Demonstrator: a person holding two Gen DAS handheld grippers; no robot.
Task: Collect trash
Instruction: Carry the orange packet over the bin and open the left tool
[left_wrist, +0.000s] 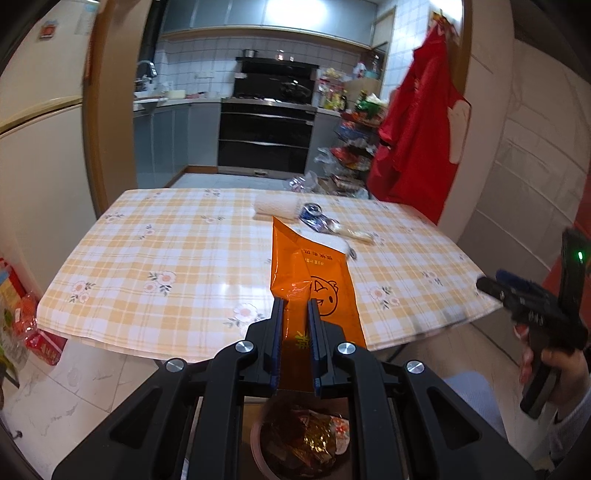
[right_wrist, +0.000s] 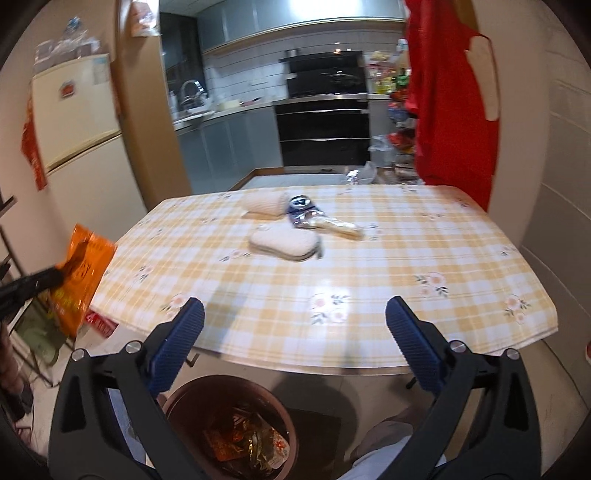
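The left tongs (left_wrist: 295, 306) are clamped on a flat orange plastic wrapper (left_wrist: 314, 280) above the round brown waste bin (right_wrist: 184, 398) off the bench's (right_wrist: 406, 258) near edge. The right tongs (right_wrist: 295, 325) gape empty. Next: release it over the bin.

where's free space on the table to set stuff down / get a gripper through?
Tablecloth is bare along the near edge and down both sides. Crowded mid-far: two cloth pads, crushed can, wrapped snack clustered together. Left gripper holds an orange bag.
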